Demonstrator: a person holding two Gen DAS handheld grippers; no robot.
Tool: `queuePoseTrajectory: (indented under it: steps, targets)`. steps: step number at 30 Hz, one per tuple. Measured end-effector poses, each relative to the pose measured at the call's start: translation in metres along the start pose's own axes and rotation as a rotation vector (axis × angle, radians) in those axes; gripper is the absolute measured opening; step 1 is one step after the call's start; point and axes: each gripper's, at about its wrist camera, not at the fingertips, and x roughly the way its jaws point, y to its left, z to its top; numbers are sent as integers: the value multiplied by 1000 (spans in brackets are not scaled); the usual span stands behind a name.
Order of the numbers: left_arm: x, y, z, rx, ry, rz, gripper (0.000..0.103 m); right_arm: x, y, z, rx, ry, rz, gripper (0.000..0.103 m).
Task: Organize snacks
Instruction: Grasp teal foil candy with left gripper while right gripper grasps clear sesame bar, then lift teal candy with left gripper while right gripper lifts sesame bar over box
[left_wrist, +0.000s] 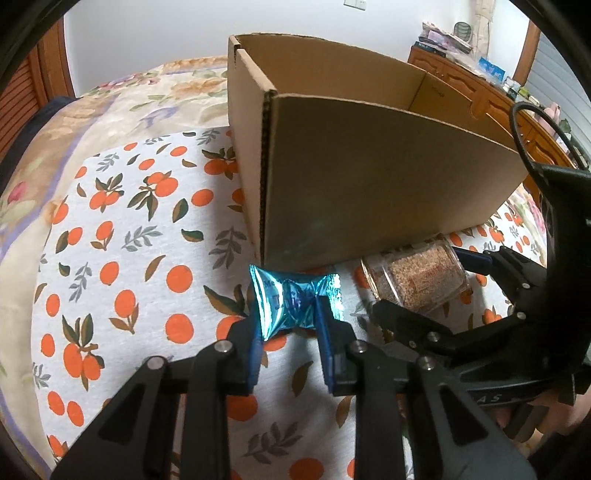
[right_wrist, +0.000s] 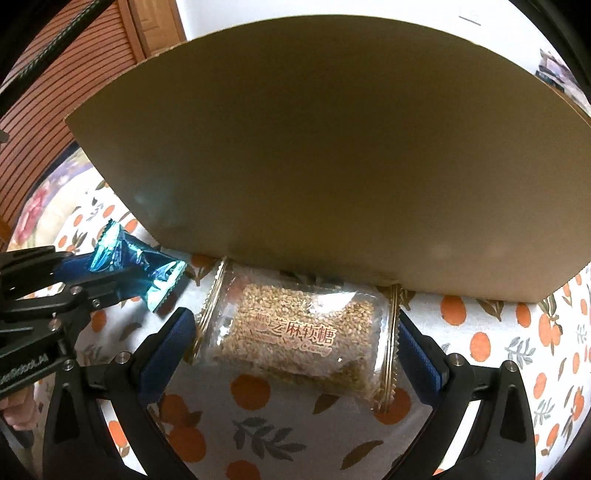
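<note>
My left gripper (left_wrist: 286, 314) is shut on a shiny blue candy wrapper (left_wrist: 291, 299), held just above the cloth in front of the cardboard box (left_wrist: 369, 192). It also shows in the right wrist view (right_wrist: 140, 269). My right gripper (right_wrist: 295, 332) is open, its blue pads (right_wrist: 173, 343) on either side of a clear packet of sesame candy (right_wrist: 299, 336) lying on the cloth against the box's front wall (right_wrist: 314, 166). The packet also shows in the left wrist view (left_wrist: 421, 277).
The box stands open-topped on a white cloth with orange fruit print (left_wrist: 129, 258). A floral bedspread (left_wrist: 110, 103) lies beyond it. A wooden cabinet with clutter (left_wrist: 480, 81) stands at the back right.
</note>
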Motion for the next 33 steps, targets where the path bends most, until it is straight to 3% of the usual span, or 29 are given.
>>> queuePoseTrajectory:
  steps: [12, 15, 19, 23, 27, 33]
  targets:
    - [-6, 2, -2, 10, 2, 12, 22, 2, 14, -5, -69, 15, -52, 89]
    - [-7, 1, -2, 13, 2, 11, 22, 3, 12, -4, -57, 27, -45, 91]
    - [-4, -3, -3, 23, 8, 11, 22, 11, 18, 1, -83, 52, -62, 101]
    - [-1, -5, -5, 32, 13, 12, 21, 12, 21, -2, -97, 33, -65, 101]
    - [-1, -6, -6, 42, 11, 0, 18, 1, 13, -8, -103, 17, -54, 86]
    - [-11, -8, -5, 41, 6, -6, 14, -16, 13, -26, -152, 22, -31, 81]
